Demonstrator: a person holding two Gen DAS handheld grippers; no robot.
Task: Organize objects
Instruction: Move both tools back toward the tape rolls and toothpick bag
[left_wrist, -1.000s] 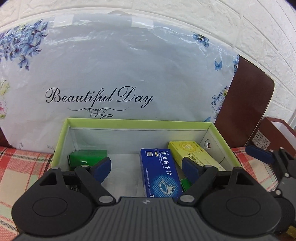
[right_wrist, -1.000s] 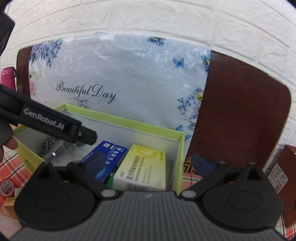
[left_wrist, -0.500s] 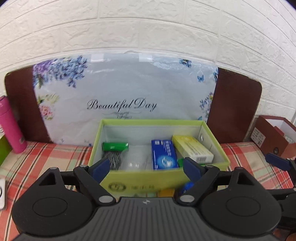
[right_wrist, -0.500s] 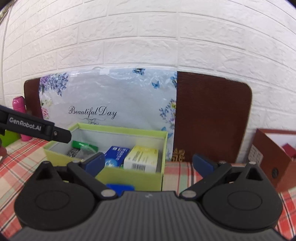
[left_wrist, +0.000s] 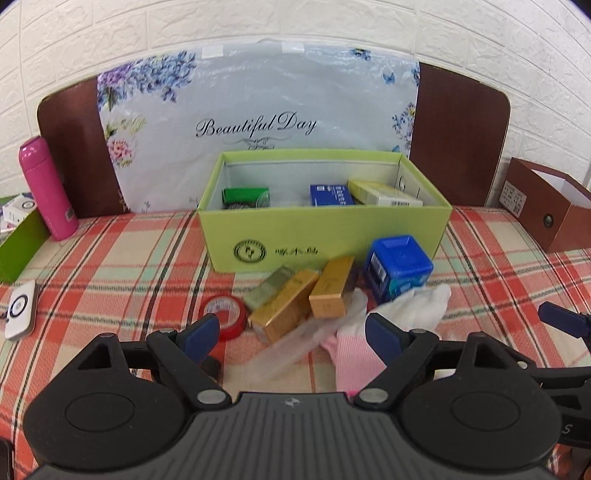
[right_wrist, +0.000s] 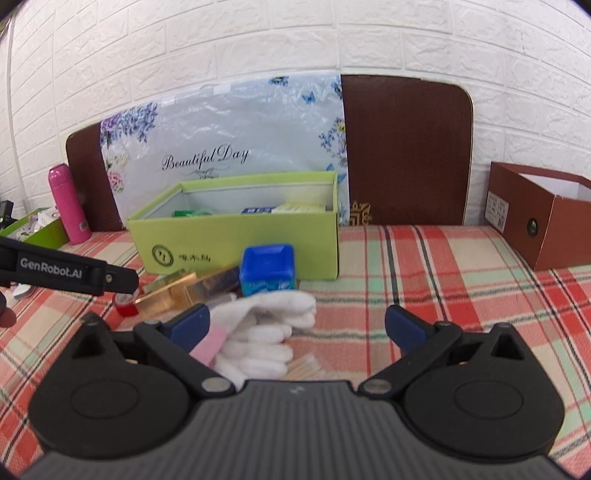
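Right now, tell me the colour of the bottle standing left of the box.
Pink bottle; clearest in the left wrist view.

Left gripper (left_wrist: 291, 334) tilted downward, jaws spread wide, nothing between the blue pads (left_wrist: 201, 332). Right gripper (right_wrist: 297, 328) likewise angled down, jaws wide apart and empty, blue pads (right_wrist: 400, 326) well separated. Left gripper's black arm (right_wrist: 70, 271) visible at the left of the right wrist view.
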